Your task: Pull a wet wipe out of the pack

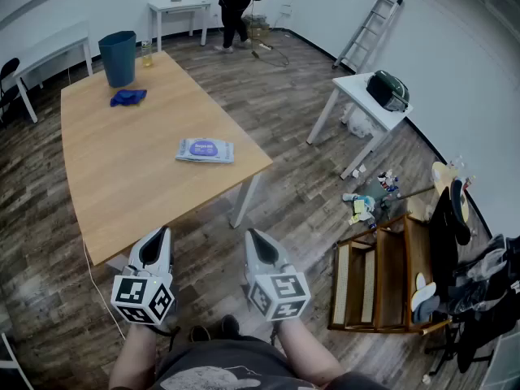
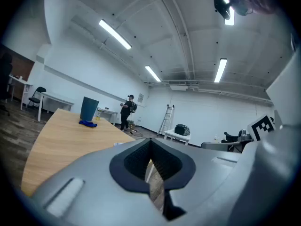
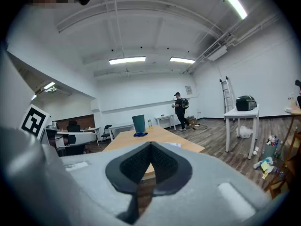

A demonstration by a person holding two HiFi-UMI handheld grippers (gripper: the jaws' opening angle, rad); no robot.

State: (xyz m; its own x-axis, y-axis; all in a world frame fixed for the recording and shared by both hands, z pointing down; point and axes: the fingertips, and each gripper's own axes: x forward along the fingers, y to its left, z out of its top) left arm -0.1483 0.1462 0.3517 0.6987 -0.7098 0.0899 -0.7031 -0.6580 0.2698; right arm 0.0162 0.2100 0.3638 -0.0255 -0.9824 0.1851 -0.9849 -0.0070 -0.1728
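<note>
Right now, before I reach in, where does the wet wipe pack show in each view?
Head view: wet wipe pack lies on the table, toward its right edge.
Left gripper view: a pale sliver low on the table, left of centre.
Right gripper view: pale, flat, right of centre.
Shared landmark: blue bin at the table's far end.

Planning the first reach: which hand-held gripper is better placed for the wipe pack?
Right, narrowly: the wipe pack lies by the table's right edge, almost straight ahead of the right hand-held gripper. The left hand-held gripper is about as near.
</note>
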